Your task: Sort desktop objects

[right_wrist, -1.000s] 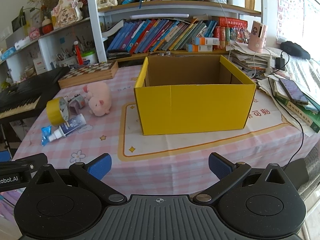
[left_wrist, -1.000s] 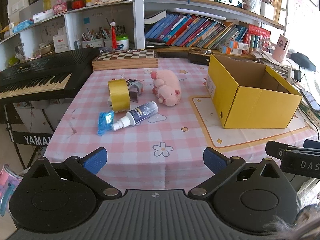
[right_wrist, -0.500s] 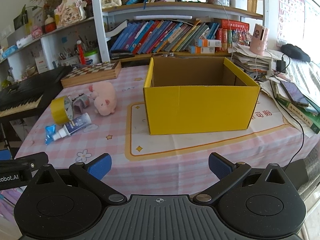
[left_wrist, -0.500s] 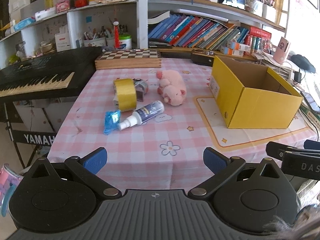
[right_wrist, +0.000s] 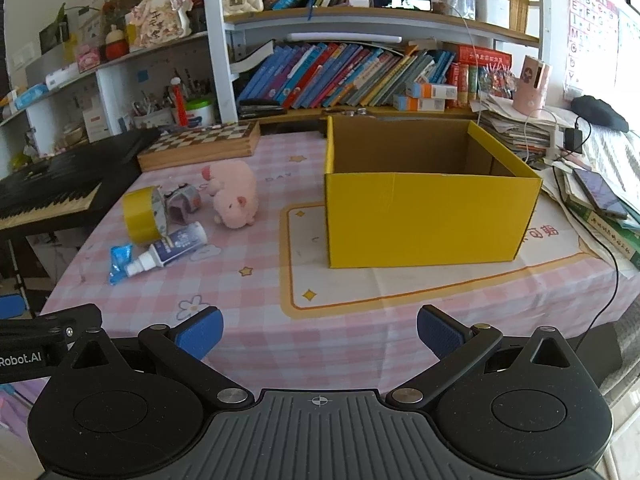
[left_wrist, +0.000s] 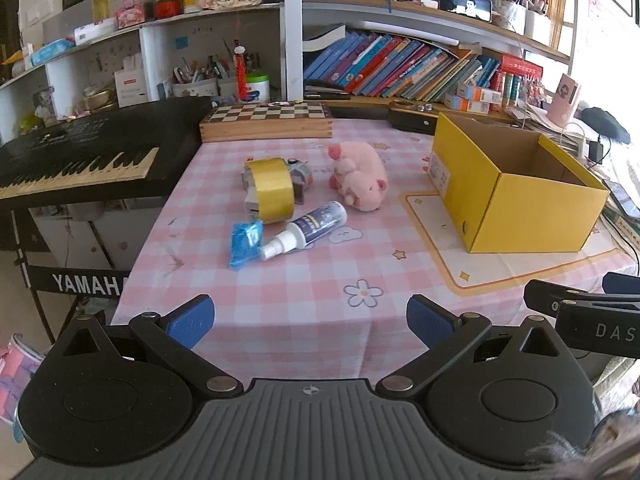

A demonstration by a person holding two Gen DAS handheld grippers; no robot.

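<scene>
On the pink checked tablecloth (left_wrist: 304, 280) lie a roll of yellow tape (left_wrist: 272, 190), a small grey gadget (left_wrist: 300, 174) behind it, a pink plush pig (left_wrist: 360, 178), a white spray bottle (left_wrist: 308, 230) and a blue packet (left_wrist: 244, 242). An open yellow box (left_wrist: 516, 200) stands to the right; its inside looks empty in the right wrist view (right_wrist: 428, 196). My left gripper (left_wrist: 310, 320) is open and empty at the table's near edge, well short of the objects. My right gripper (right_wrist: 318, 332) is open and empty in front of the box.
A wooden chessboard box (left_wrist: 266, 122) lies at the table's far edge. A black keyboard (left_wrist: 80, 164) stands left of the table. Bookshelves (left_wrist: 400, 68) stand behind. Books, a phone (right_wrist: 600, 194) and cables lie right of the box.
Both grippers have drawn back and risen a little, so the table and objects look slightly farther away. The jaws have stayed open. Nothing on the table has moved.
</scene>
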